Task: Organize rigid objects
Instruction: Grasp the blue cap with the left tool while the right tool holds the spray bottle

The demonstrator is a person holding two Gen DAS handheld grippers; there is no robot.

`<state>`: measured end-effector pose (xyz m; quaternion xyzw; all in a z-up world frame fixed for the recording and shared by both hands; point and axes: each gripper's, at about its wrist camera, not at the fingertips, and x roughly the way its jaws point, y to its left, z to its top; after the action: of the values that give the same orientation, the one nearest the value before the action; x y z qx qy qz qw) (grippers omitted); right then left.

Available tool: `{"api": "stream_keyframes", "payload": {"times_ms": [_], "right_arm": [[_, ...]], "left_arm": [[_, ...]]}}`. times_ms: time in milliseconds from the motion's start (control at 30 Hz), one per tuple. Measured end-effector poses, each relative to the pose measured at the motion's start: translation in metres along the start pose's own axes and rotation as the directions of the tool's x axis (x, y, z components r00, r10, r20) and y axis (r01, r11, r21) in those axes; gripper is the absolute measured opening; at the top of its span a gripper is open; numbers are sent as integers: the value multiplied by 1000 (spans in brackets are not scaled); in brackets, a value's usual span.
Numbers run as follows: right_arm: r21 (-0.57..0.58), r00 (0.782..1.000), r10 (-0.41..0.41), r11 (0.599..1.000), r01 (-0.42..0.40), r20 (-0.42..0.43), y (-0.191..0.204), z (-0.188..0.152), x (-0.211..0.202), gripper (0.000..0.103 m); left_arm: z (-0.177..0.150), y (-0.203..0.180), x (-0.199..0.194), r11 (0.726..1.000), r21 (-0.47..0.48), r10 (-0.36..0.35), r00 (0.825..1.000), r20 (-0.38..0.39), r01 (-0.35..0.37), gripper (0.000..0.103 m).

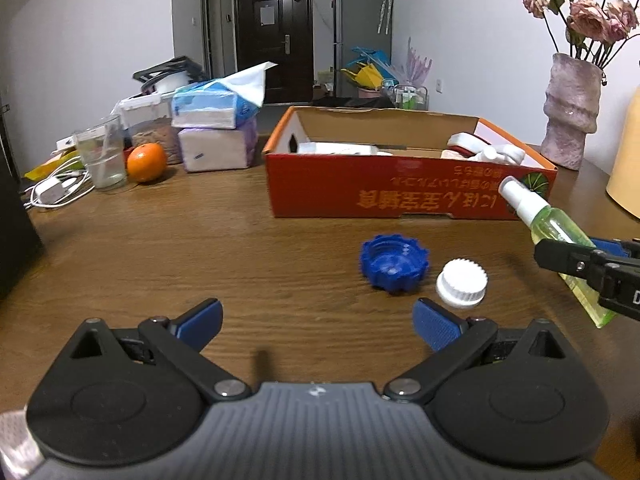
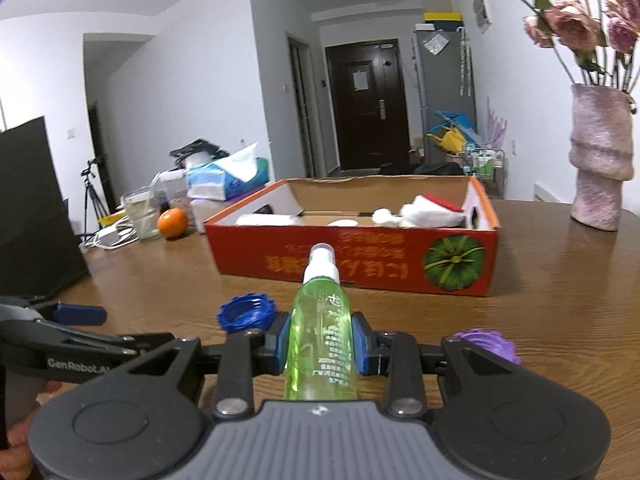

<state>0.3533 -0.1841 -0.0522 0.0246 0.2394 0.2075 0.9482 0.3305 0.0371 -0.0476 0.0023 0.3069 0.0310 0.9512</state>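
Green spray bottle (image 2: 320,344) (white nozzle, perhaps half full) clamped, pointing boxward.

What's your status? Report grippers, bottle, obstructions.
Right gripper shut on green spray bottle. Left gripper open, empty. Red box ahead. Blue cap, white cap loose on table.

the purple object (image 2: 490,344) sits half hidden behind the right gripper's linkage. the white items in the red box (image 2: 360,256) are mostly screened by its front wall, unidentifiable.
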Motion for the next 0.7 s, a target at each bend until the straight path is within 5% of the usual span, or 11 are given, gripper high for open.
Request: {"api": "stream_keyframes", "payload": {"times_ms": [700], "right_arm": [[53, 995, -100, 994, 99, 14, -53, 3, -3, 30]], "left_arm": [[26, -41, 58, 1000, -15, 24, 999, -28, -25, 102]]}}
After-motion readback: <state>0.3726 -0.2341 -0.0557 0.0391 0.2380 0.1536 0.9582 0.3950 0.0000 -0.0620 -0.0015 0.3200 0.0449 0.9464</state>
